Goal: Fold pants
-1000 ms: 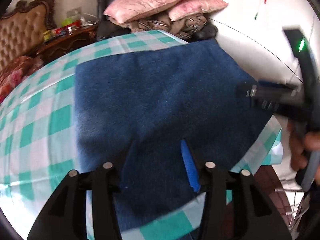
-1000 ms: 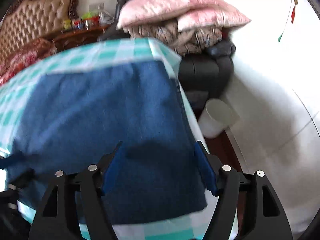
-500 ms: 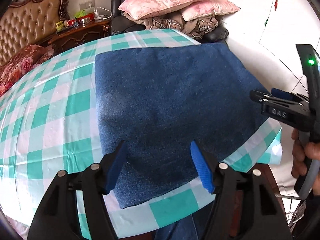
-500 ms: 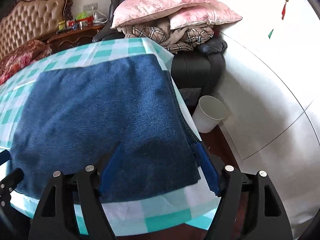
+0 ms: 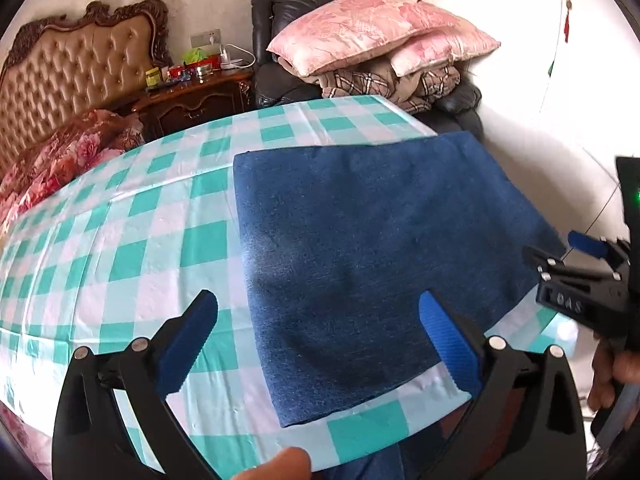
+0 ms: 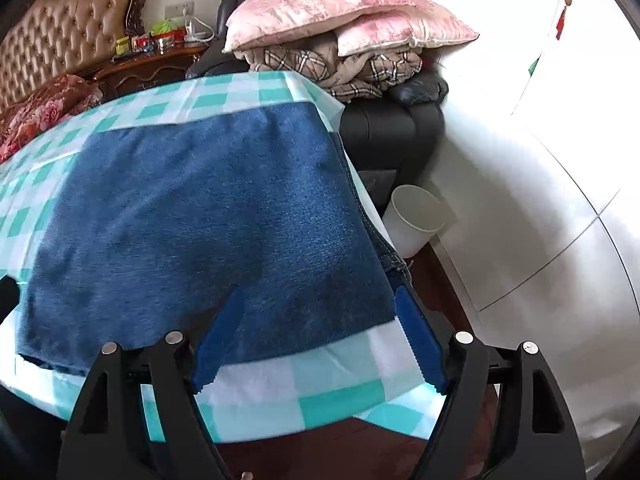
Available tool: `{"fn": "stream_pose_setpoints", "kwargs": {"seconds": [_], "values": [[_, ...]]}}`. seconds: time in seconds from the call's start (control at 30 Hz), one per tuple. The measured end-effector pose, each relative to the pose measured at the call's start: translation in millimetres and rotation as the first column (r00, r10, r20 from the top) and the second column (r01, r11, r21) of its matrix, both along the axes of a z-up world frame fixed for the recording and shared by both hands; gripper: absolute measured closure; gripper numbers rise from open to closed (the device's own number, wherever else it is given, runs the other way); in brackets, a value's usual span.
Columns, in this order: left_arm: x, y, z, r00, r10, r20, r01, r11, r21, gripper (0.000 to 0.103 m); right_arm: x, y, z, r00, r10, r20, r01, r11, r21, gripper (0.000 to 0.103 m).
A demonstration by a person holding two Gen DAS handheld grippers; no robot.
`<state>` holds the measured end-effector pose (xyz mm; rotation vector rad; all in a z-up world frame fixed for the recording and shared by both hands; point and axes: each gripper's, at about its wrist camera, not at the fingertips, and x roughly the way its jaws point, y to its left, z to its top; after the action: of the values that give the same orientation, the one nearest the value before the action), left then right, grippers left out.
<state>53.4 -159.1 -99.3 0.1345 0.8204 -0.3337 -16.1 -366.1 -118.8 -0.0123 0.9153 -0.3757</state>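
Observation:
The blue denim pants [image 5: 372,240] lie folded flat in a rectangle on the teal-and-white checked tablecloth [image 5: 132,248], near the table's right end. They also show in the right wrist view [image 6: 208,216]. My left gripper [image 5: 316,340] is open and empty, hovering above the pants' near left corner. My right gripper [image 6: 316,344] is open and empty, above the pants' near right edge; it also shows in the left wrist view [image 5: 576,264] at the right.
A tufted headboard [image 5: 76,80], a wooden nightstand [image 5: 196,96] and a black chair stacked with pink pillows [image 5: 360,36] stand behind the table. A white bin [image 6: 416,220] sits on the floor by the white wall, right of the table edge.
Both grippers have pulled back and up from the pants, toward the near table edge. Both stay open and empty. The pants have not moved.

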Motion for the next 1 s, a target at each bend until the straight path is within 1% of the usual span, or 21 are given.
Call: {"fn": "stream_pose_setpoints", "kwargs": {"seconds": [0.07, 0.2, 0.27, 0.33, 0.5, 0.67, 1.0], "values": [[-3, 1, 6, 1.000, -0.006, 0.004, 0.006, 1.000, -0.011, 0.002, -9, 6, 9, 1.000, -0.004, 0.010, 0.004, 1.000, 0.000, 0.028], [-10, 5, 14, 0.999, -0.035, -0.028, 0.033, 0.998, -0.058, 0.002, -27, 19, 32, 0.999, -0.014, 0.035, 0.015, 1.000, -0.010, 0.026], [-16, 8, 20, 0.999, -0.043, -0.024, 0.041, 0.996, -0.079, 0.002, -35, 26, 43, 0.999, -0.016, 0.051, 0.017, 1.000, -0.011, 0.025], [-20, 11, 25, 0.999, -0.043, -0.020, 0.041, 0.996, -0.084, 0.002, -42, 31, 53, 0.998, -0.026, 0.063, 0.027, 0.999, -0.017, 0.023], [-30, 13, 34, 0.999, -0.052, -0.013, 0.050, 0.995, -0.091, 0.002, -57, 40, 70, 0.995, -0.035, 0.091, 0.037, 0.999, -0.013, 0.023], [-37, 14, 40, 0.998, -0.061, -0.006, 0.060, 0.993, -0.098, 0.002, -63, 46, 78, 0.994, -0.034, 0.108, 0.037, 0.999, -0.024, 0.023], [-38, 11, 40, 0.998, -0.069, -0.011, 0.068, 0.993, -0.098, 0.002, -65, 43, 78, 0.994, -0.041, 0.106, 0.044, 0.999, -0.021, 0.023]]}}
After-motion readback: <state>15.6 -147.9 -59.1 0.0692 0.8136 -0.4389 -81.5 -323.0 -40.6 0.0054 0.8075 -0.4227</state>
